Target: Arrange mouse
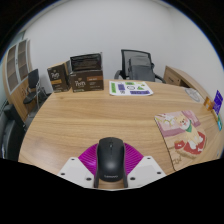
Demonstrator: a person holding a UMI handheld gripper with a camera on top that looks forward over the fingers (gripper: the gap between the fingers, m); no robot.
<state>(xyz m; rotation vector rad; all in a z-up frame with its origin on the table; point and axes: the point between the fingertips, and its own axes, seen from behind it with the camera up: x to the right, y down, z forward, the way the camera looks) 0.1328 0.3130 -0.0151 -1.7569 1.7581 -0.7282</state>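
Observation:
A black computer mouse (111, 159) sits between my two fingers, its front end pointing away from me over the wooden table (90, 125). My gripper (111, 166) is shut on the mouse, with the magenta pads (89, 157) pressing against both of its sides. The mouse's rear end reaches back to the base of the fingers, and its underside is hidden.
Two brown boxes (85, 74) stand at the table's far left. A white and green sheet (131, 88) lies at the far middle. A colourful picture book (182, 128) lies to the right, with small items (217, 100) beyond it. Office chairs (138, 66) stand behind the table.

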